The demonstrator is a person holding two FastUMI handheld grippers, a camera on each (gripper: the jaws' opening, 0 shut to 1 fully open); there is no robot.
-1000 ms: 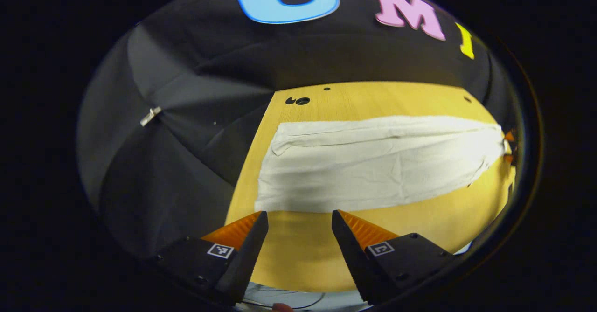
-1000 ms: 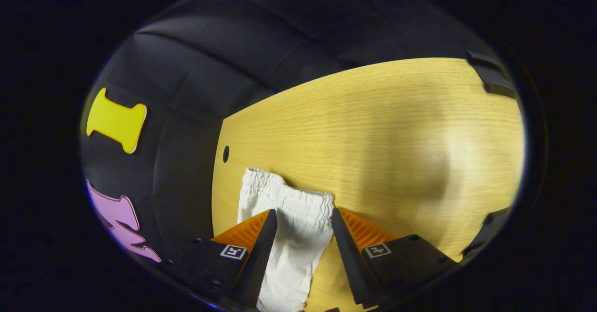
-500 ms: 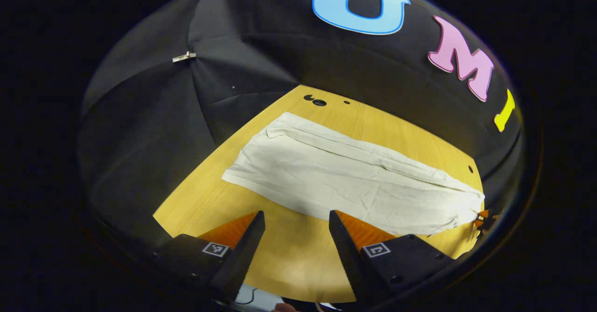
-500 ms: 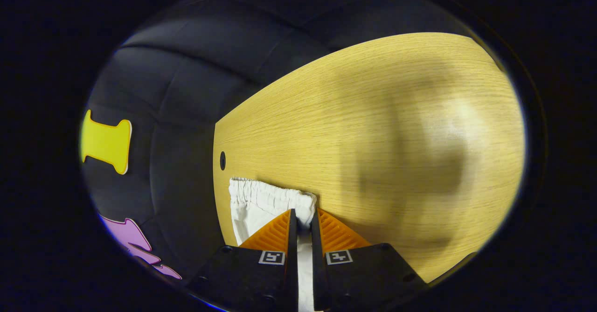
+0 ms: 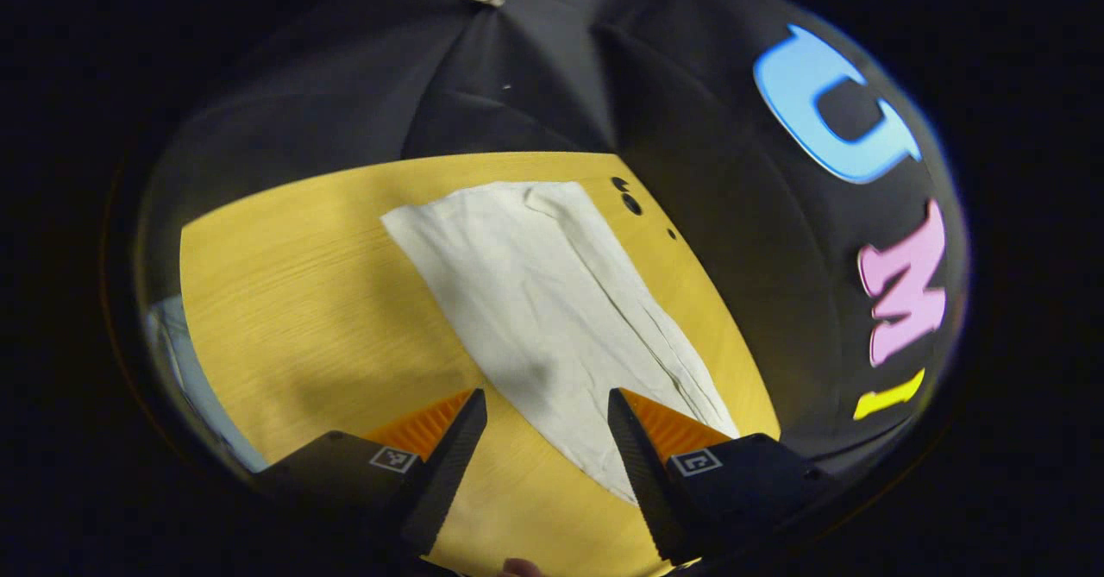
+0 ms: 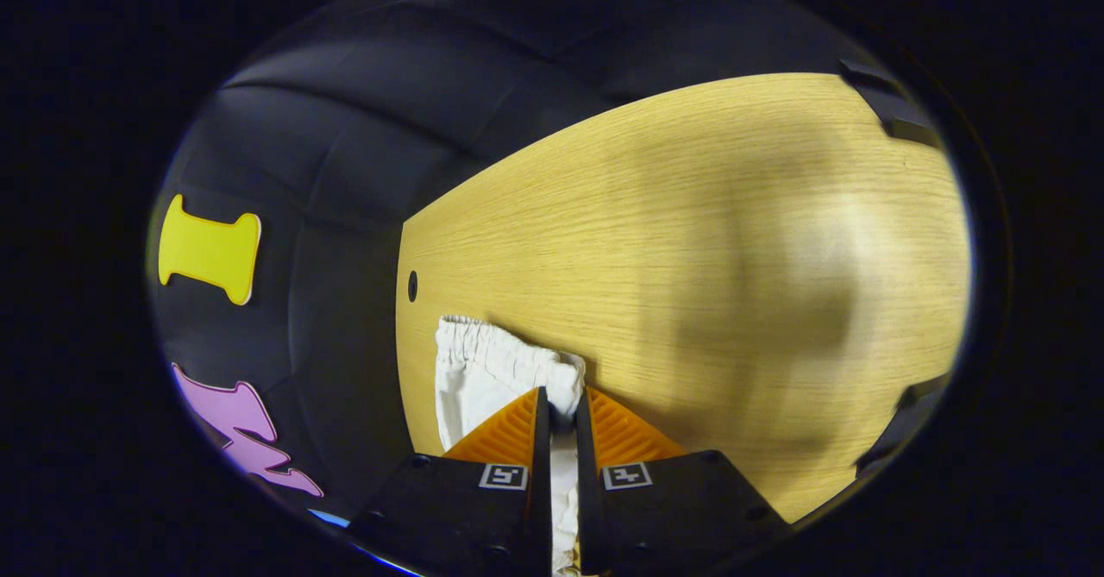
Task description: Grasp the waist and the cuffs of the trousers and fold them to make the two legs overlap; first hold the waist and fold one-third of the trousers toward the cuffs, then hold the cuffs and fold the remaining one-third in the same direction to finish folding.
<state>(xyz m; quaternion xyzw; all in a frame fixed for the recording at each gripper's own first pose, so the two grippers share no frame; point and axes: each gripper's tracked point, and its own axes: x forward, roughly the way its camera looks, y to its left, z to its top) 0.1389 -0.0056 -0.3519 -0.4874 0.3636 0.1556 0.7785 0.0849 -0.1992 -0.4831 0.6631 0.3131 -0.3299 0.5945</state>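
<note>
Right gripper (image 6: 558, 404) clamped on elastic waist (image 6: 483, 344) of white trousers (image 5: 552, 301). Left gripper (image 5: 545, 404) spread wide above one edge of the legs, gripping nothing. Trousers flat on wooden table (image 6: 707, 241).

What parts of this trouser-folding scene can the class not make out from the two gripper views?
- Left gripper view: the waist end of the trousers runs behind the left gripper, hiding it.
- Right gripper view: the right gripper is shut on the waistband; its fingers cover the pinched cloth.
- Right gripper view: the legs and cuffs are cut off at the bottom edge.
</note>
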